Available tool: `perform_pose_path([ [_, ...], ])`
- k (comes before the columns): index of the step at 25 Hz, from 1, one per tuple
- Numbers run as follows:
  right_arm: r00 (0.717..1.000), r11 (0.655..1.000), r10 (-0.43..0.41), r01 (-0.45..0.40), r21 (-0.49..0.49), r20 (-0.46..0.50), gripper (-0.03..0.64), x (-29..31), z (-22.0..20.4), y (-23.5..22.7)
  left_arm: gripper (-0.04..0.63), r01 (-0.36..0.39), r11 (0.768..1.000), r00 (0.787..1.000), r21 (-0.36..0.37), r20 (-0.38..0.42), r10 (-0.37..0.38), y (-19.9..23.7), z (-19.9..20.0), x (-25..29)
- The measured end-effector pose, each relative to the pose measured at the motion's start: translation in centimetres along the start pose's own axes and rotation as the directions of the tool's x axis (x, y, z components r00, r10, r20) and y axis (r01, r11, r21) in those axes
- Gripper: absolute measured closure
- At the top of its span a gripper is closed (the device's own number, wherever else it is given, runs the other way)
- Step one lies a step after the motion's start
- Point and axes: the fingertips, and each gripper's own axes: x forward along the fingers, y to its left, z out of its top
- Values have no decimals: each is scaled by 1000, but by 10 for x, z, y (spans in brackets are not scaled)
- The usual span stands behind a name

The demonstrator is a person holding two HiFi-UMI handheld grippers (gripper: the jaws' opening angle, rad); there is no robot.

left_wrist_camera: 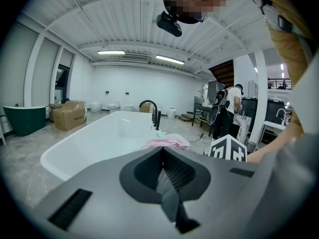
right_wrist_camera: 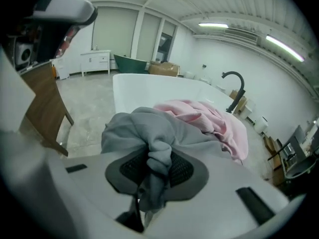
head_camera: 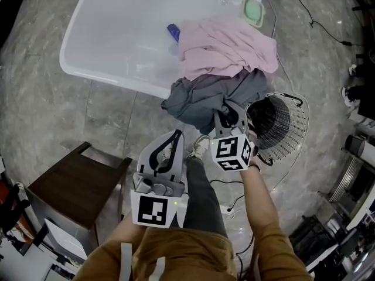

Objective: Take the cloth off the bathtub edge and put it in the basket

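A grey cloth [head_camera: 202, 101] hangs over the near edge of the white bathtub [head_camera: 99, 72], and a pink cloth [head_camera: 225, 48] lies heaped on the rim just behind it. My right gripper [head_camera: 228, 113] is shut on a bunched fold of the grey cloth [right_wrist_camera: 149, 128], which fills the gap between its pads [right_wrist_camera: 182, 171]. The pink cloth [right_wrist_camera: 209, 116] lies beyond, untouched. A round wire basket [head_camera: 281, 122] stands on the floor right of the gripper. My left gripper [head_camera: 169, 150] is held back over the floor, shut and empty, its jaws [left_wrist_camera: 162, 171] pointing at the tub.
A dark wooden stool [head_camera: 76, 186] stands at the lower left. On the tub rim lie a green soap dish [head_camera: 254, 12] and a blue object [head_camera: 173, 32]; a black faucet [right_wrist_camera: 234, 86] rises there. Cables [head_camera: 234, 201] run over the marble floor near my shoe [head_camera: 201, 147].
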Motion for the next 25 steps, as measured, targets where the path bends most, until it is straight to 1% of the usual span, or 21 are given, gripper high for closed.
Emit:
perform_pose_path([
  [4,998,990,-21,13,137,57,541,-23,-3,1,589,1,1000,1000,-6,-1,-1,1,-1,-4],
  [7,991,976,-70,44,213,114,546,-46,2,-5,589,9,1000,1000,4,1,-9,-1,1,-5],
  [11,972,953,-148,90,290,184,548,-78,14,-15,589,20,1000,1000,8,8,-20,-7,5,-6],
  [14,951,927,-203,109,360,235,551,-103,26,-24,589,31,1000,999,5,14,-31,-14,8,-6],
  [17,940,910,-231,118,397,251,552,-118,33,-28,589,50,998,999,24,16,-50,-19,11,-7],
  [21,943,910,-232,124,397,237,552,-115,30,-25,589,63,997,998,36,13,-64,-20,11,-7],
  [23,938,896,-238,113,430,250,552,-118,34,-27,589,66,997,998,36,13,-66,-21,10,-7],
  [25,927,882,-253,103,460,276,552,-126,42,-32,589,64,997,998,33,15,-64,-20,10,-7],
])
